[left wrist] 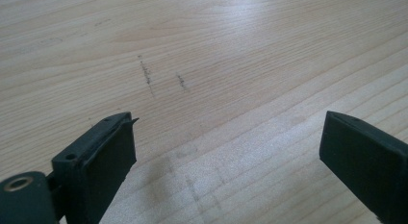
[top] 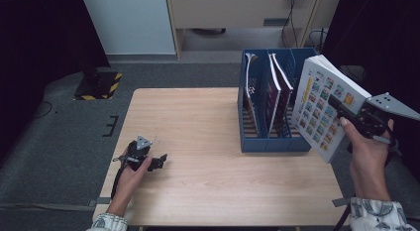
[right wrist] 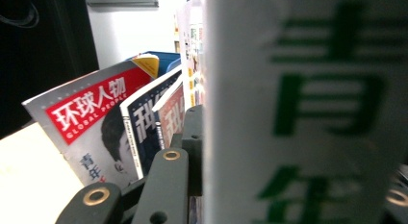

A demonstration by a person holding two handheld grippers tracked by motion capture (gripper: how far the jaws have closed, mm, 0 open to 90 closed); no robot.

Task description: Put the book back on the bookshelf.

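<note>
The right tongs (top: 341, 111) pinch a white book (top: 324, 104), tilted just beside the blue rack (top: 270, 142); the left tongs (top: 159, 161) rest spread on the surface (top: 198, 127), well apart.

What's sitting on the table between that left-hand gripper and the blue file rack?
Nothing: in the high view, bare wooden table stretches from the left gripper to the blue file rack. The left gripper view shows only faint pencil marks.

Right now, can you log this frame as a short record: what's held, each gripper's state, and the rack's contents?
held item: white magazine, lifted beside the rack
right gripper: shut on the magazine's edge
left gripper: open, holding nothing, low over the table
blue file rack: several magazines standing upright in its slots
</note>
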